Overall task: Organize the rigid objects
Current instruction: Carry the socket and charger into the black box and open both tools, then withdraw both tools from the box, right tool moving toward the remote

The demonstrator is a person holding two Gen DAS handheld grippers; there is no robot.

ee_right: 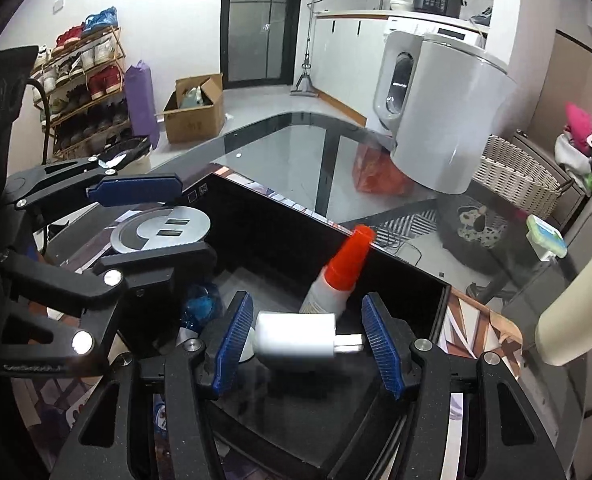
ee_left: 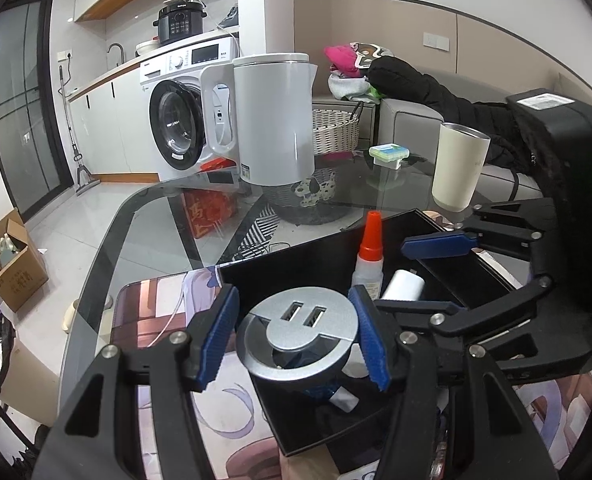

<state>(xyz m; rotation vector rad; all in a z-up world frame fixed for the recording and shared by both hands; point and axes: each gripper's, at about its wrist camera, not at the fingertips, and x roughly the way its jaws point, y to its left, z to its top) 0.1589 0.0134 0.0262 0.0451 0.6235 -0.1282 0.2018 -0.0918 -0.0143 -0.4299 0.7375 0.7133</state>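
Note:
My left gripper [ee_left: 294, 338] stands around a round silver USB socket hub [ee_left: 298, 330], its blue pads at the hub's sides; the hub is above the near left corner of a black box [ee_left: 288, 256]. The hub also shows in the right wrist view [ee_right: 162, 230]. My right gripper [ee_right: 306, 344] is open over the black box [ee_right: 264, 224], and a white plug charger [ee_right: 296, 340] lies between its fingers without touching them. A glue bottle with an orange cap [ee_right: 342, 268] leans in the box beyond the charger. It also shows in the left wrist view [ee_left: 370, 254].
The box sits on a printed mat [ee_left: 156, 304] on a glass table [ee_left: 156, 216]. A grey kettle [ee_left: 272, 120], a cream tumbler [ee_left: 458, 166] and a small green-lidded case [ee_left: 388, 154] stand further back. A blue wrapped item [ee_right: 200, 304] lies in the box.

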